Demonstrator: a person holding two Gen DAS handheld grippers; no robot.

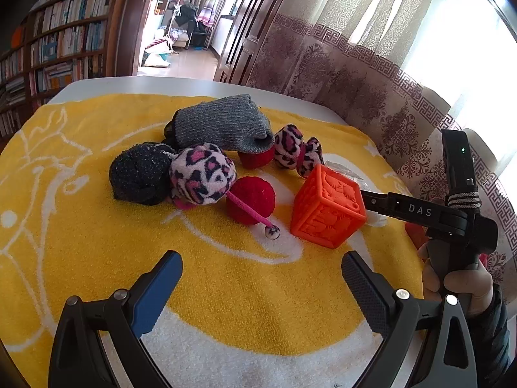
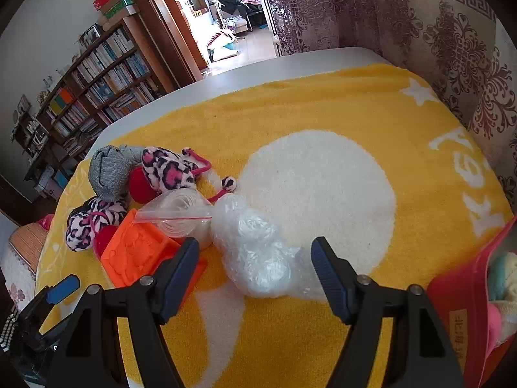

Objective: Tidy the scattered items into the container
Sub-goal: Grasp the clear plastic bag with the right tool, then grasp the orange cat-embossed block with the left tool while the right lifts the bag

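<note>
Right gripper (image 2: 255,274): jaws spread, astride a crumpled bubble-wrap wad (image 2: 255,255) on the yellow towel (image 2: 323,103) at lower centre, pads not pressing it. Left gripper (image 1: 261,278): jaws spread over bare towel, nothing between. Beyond: orange cube (image 1: 326,207), red pompom (image 1: 252,199), leopard plush (image 1: 202,174), grey sock (image 1: 223,124); red container (image 2: 458,294) at right edge.

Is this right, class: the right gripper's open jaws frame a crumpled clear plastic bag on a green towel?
Not quite. The towel is yellow with white patterns, not green, as the right wrist view shows. The rest holds: the right gripper is open, framing the crumpled clear plastic bag.
</note>
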